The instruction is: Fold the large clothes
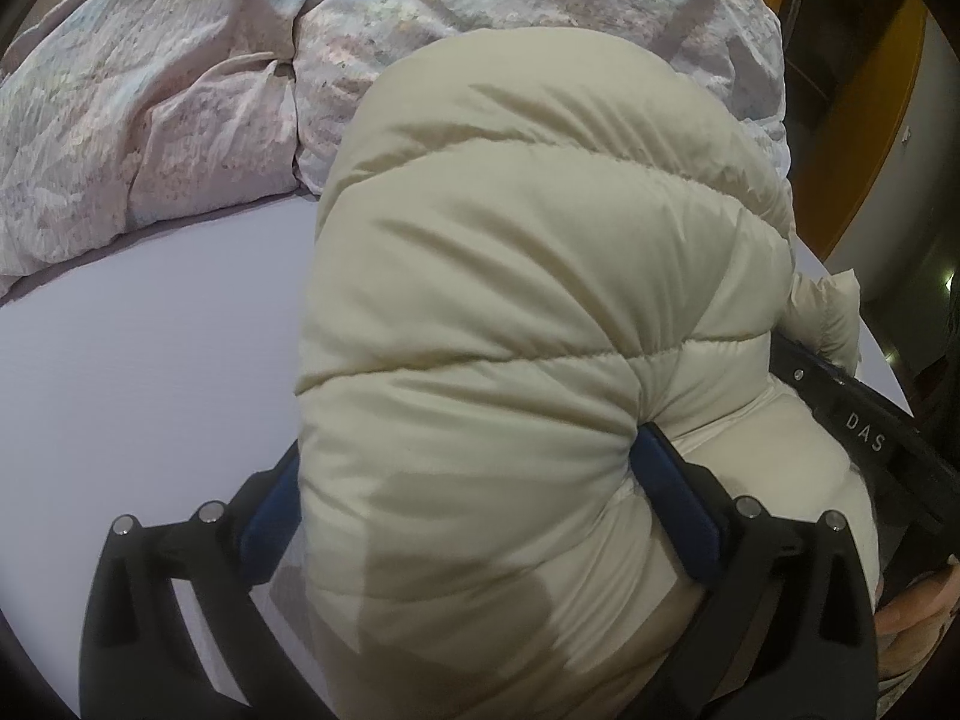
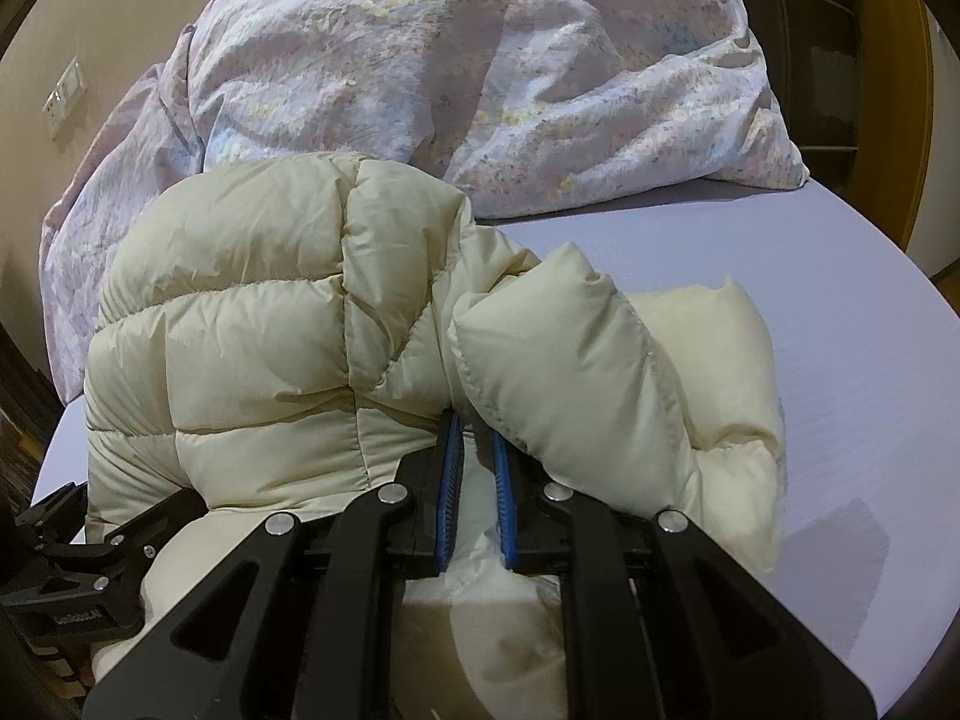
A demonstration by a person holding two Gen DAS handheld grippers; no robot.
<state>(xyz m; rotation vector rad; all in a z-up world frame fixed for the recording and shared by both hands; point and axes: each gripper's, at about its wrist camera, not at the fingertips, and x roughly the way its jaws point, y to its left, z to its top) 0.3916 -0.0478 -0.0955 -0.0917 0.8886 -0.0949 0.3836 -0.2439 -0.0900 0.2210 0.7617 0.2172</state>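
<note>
A cream quilted down jacket (image 1: 528, 276) lies bunched on a lilac bed sheet (image 1: 150, 360). My left gripper (image 1: 474, 480) has its jaws wide apart around a thick puffy fold of the jacket, with the blue pads (image 1: 678, 504) pressed into both sides of it. My right gripper (image 2: 477, 456) is shut on a thin fold of the same jacket (image 2: 252, 300), with its blue pads (image 2: 451, 480) nearly together. The right gripper's black body shows at the right edge of the left wrist view (image 1: 864, 438). The left gripper's body shows at the lower left of the right wrist view (image 2: 72, 570).
A crumpled floral duvet (image 1: 180, 96) is heaped at the far side of the bed; it also fills the back of the right wrist view (image 2: 480, 60). Bare sheet (image 2: 840, 390) lies to the right. A wooden door frame (image 1: 864, 138) stands beyond the bed's right edge. A wall switch (image 2: 63, 96) sits at left.
</note>
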